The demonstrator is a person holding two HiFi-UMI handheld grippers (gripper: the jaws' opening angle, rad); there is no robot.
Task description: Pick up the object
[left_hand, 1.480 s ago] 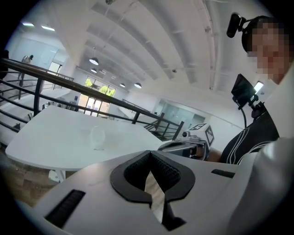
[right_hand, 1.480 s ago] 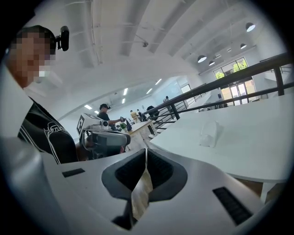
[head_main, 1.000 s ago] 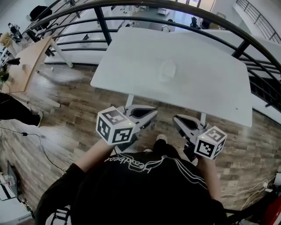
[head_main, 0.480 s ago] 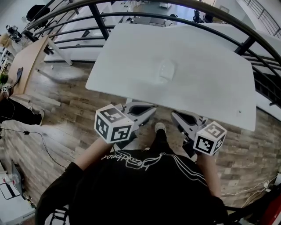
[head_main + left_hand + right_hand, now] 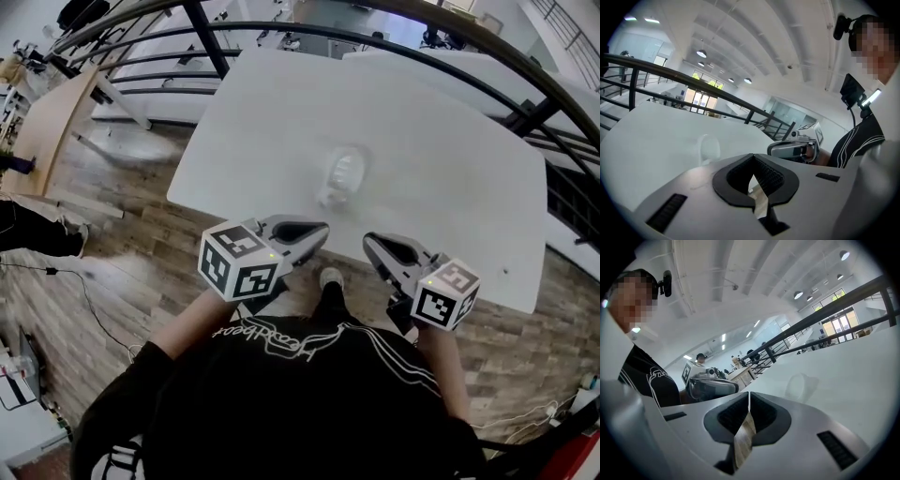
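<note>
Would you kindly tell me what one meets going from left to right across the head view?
In order: wooden desk → left hand-held gripper → clear cup on the white table → right hand-held gripper.

Head view: steeply down on the tabletop [image 5: 450, 159], left hand-held gripper [image 5: 317, 231] and right hand-held gripper [image 5: 368, 244] at its near edge. Gripper views: low, close, facing across it — all three share the clear cup [image 5: 345, 173]
</note>
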